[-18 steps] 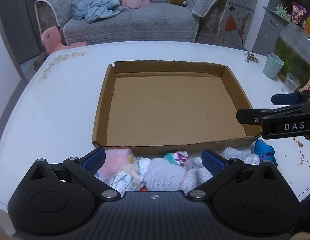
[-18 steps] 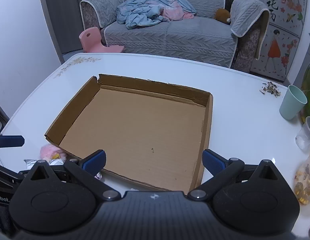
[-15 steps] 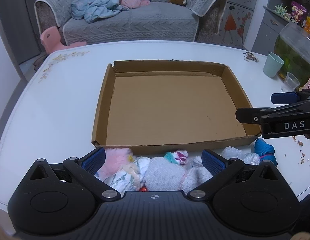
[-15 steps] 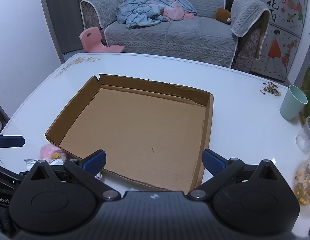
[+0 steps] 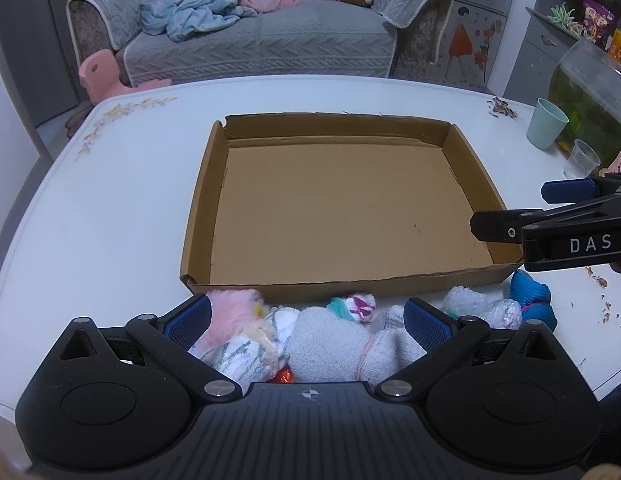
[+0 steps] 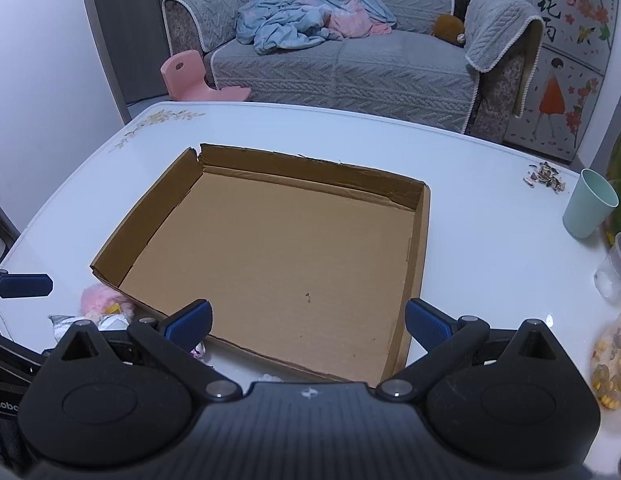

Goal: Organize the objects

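Left tongs: my left gripper (image 5: 306,318) tilts down toward the table, its blue pads spread wide apart, clamped on nothing.
Between its pads: a row of soft bundles lies on the table under the gap: a pink fluffy piece (image 5: 230,314) by the left pad, a white patterned roll (image 5: 246,354) nearer me, a grey-white knitted bundle (image 5: 330,344) in the middle, and a small white, teal and purple one (image 5: 352,306) just past it.
Just right of that pad: a clear bubbly wrapped bundle (image 5: 478,306), then a blue knitted piece (image 5: 530,298) touching the box's near corner.
Right tongs: my right gripper (image 6: 308,318) hangs over the near right corner of the box, jaws wide apart, nothing between them. In the left view it (image 5: 550,216) comes in from the right edge, over that same corner.
Ahead of both: a shallow cardboard box (image 5: 198,216) lies open on the white table (image 5: 110,208), nothing in it. The bundles all sit outside, along its near wall.
Far right of the tongs: a pale green cup (image 6: 588,210) and a clear plastic cup (image 6: 614,268) stand on the table, with a small scatter of seed husks (image 6: 544,176) beyond.
Beyond the table: a grey sofa (image 6: 350,68) with a crumpled blue and pink blanket (image 6: 310,26), and a pink child's chair (image 6: 190,78) on the floor beside it.
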